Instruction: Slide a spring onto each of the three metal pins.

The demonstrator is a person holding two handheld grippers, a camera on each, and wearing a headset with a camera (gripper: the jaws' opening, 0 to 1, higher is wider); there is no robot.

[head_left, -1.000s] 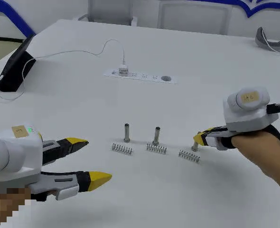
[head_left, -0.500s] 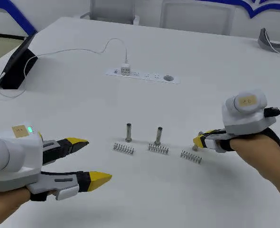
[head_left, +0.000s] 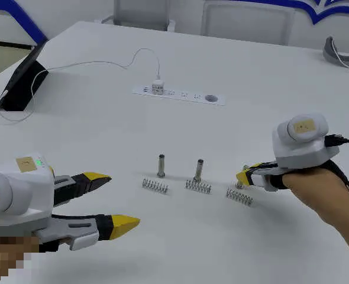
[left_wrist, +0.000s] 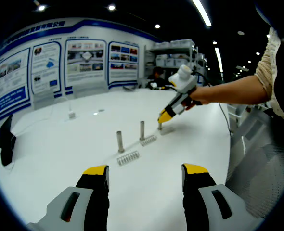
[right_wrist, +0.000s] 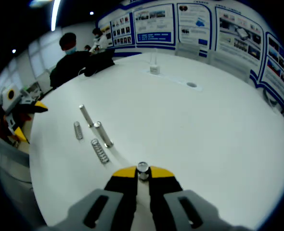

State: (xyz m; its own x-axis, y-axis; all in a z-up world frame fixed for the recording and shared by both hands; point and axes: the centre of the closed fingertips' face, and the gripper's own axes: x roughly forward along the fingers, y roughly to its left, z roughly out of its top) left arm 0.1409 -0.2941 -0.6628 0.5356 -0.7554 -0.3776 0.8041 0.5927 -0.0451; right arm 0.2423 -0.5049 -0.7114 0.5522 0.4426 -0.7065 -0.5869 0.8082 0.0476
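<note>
Right claw (head_left: 243, 176) pressed together on the rightmost pin (right_wrist: 142, 167), which stands upright on the white worktop (head_left: 269, 77). Rightmost spring (head_left: 239, 197) lies flat just beside that claw's tips, on the person's side. Middle pin (head_left: 199, 170) and left pin (head_left: 161, 165) stand upright to that claw's left, apart from it. Middle spring (head_left: 198, 187) and left spring (head_left: 155, 186) lie flat near their bases. Left claw (head_left: 118, 199) spread wide, holding nothing; pins and springs ahead of its tips, well apart.

— Was the third pin (right_wrist: 142, 167) seen whole?
— No; the right gripper (right_wrist: 142, 174) hid its shaft, only the top showed; the left gripper (head_left: 121, 199) was cut by the picture's lower edge.
</note>
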